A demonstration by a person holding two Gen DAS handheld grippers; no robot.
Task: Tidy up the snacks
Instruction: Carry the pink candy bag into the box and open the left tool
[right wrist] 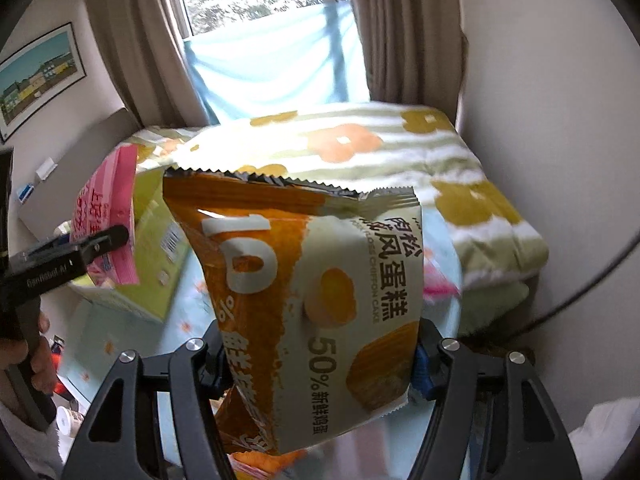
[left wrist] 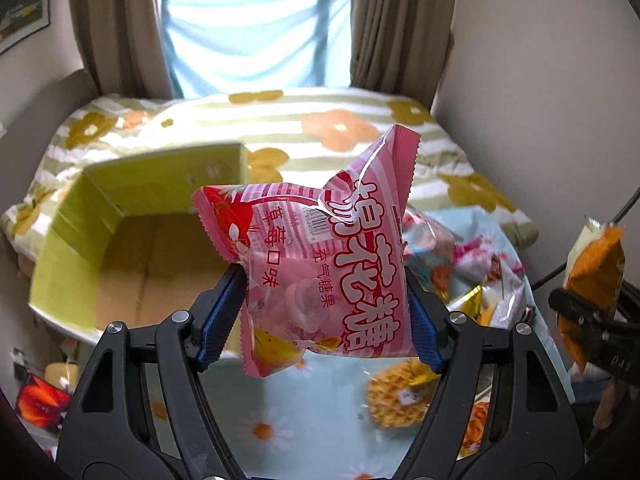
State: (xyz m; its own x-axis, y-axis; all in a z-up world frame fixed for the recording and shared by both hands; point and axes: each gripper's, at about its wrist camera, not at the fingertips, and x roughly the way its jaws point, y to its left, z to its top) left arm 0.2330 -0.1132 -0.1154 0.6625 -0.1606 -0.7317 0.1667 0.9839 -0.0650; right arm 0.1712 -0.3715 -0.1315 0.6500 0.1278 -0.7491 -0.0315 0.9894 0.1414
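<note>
left gripper (left wrist: 326, 312) clamped on a pink marshmallow bag (left wrist: 316, 264), blue pads (left wrist: 218, 320) pressing its two sides, bag held upright in the air with its long axis running up and away from the fingers. right gripper (right wrist: 320, 364) clamped likewise on an orange cake bag (right wrist: 304, 292), also lifted and standing tall between the jaws. open cardboard box (left wrist: 120, 240) with green walls sitting on the flowered cloth (left wrist: 280, 420), ahead and to the left of the pink bag, bottom bare where visible. seen from the right wrist, same box (right wrist: 156, 248) far over to the left, beyond the other gripper. so probably the left hand nearer the box, pink bag likely first in, cake bag needing a longer reach across. loose snacks (left wrist: 472, 280) heaped on the cloth to the right of the box.
</note>
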